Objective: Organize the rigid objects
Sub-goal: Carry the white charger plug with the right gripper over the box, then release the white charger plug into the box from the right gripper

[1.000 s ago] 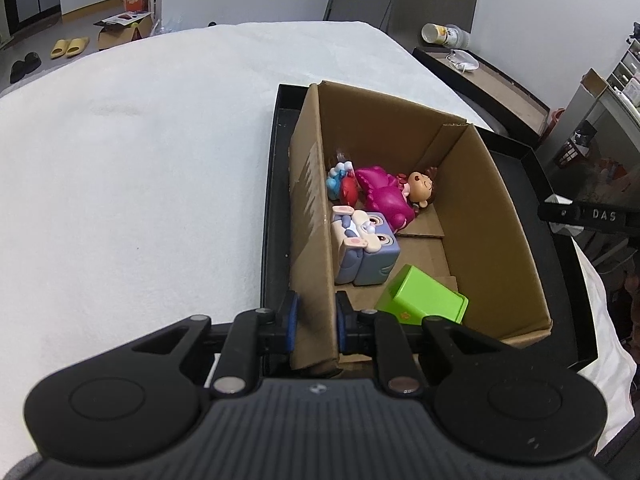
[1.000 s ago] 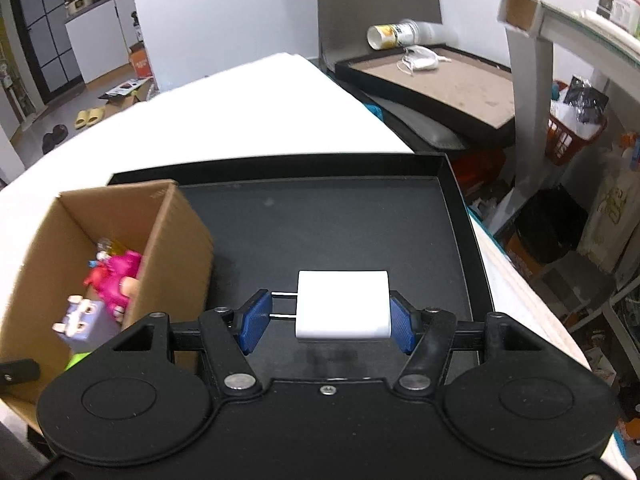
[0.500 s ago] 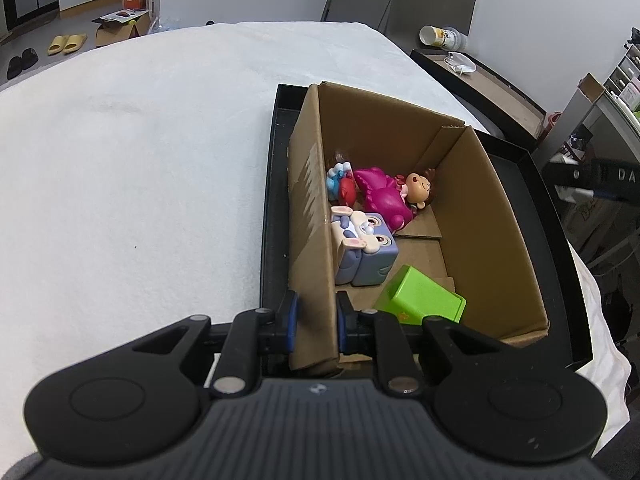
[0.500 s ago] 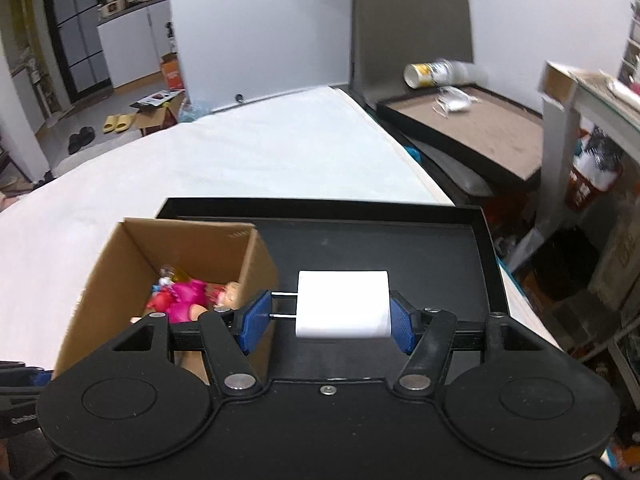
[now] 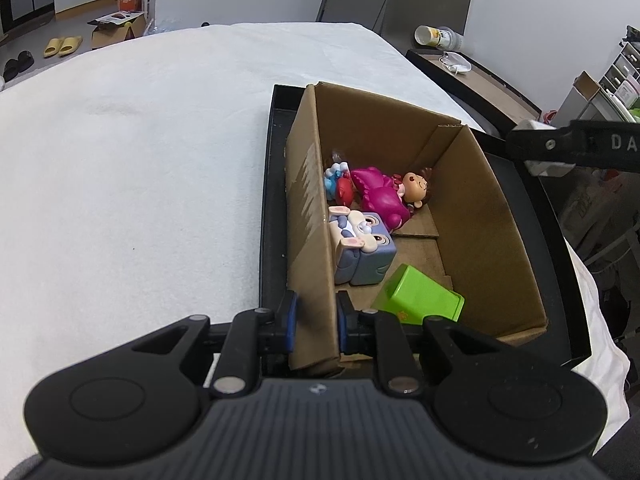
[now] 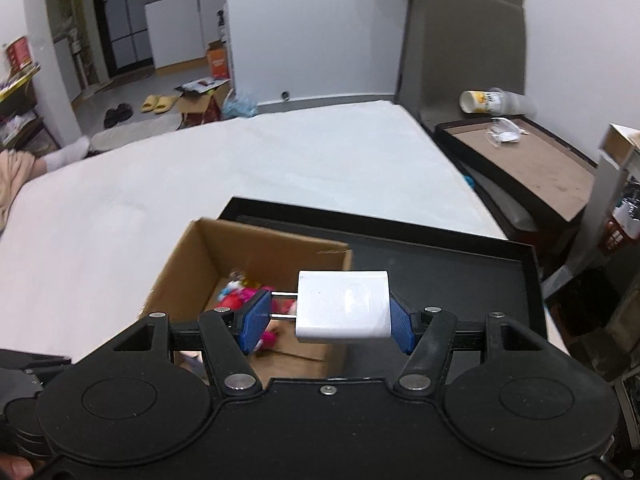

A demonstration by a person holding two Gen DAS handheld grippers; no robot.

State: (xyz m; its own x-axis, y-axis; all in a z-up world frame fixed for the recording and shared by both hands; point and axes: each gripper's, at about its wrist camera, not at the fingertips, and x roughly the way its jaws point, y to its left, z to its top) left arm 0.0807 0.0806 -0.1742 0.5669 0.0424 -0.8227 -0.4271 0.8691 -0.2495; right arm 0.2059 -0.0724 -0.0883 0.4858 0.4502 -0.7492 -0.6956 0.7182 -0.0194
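An open cardboard box point(image 5: 480, 216) stands in a black tray point(image 5: 272, 208) on the white-covered table. Inside lie a pink doll point(image 5: 384, 192), a blue bunny cube point(image 5: 360, 248), a green block point(image 5: 420, 300) and a small red-and-blue toy point(image 5: 338, 186). My left gripper point(image 5: 314, 326) is shut on the box's near left wall point(image 5: 308, 240). My right gripper point(image 6: 326, 318) is shut on a white plug charger point(image 6: 344, 306), its prongs against the left pad, held above the box's point(image 6: 256, 248) right wall. In the left wrist view a right gripper finger point(image 5: 576, 144) shows at the upper right.
Bare black tray floor point(image 6: 440, 280) lies right of the box. White cloth point(image 5: 140, 160) covers the table to the left. A second brown-lined tray point(image 6: 520, 160) with a cup point(image 6: 480, 102) sits beyond the table's right edge. A dark chair back point(image 6: 464, 40) stands behind.
My right gripper has carried the white charger up and leftward, from over the bare tray floor to above the box. The left gripper and the box have stayed put.
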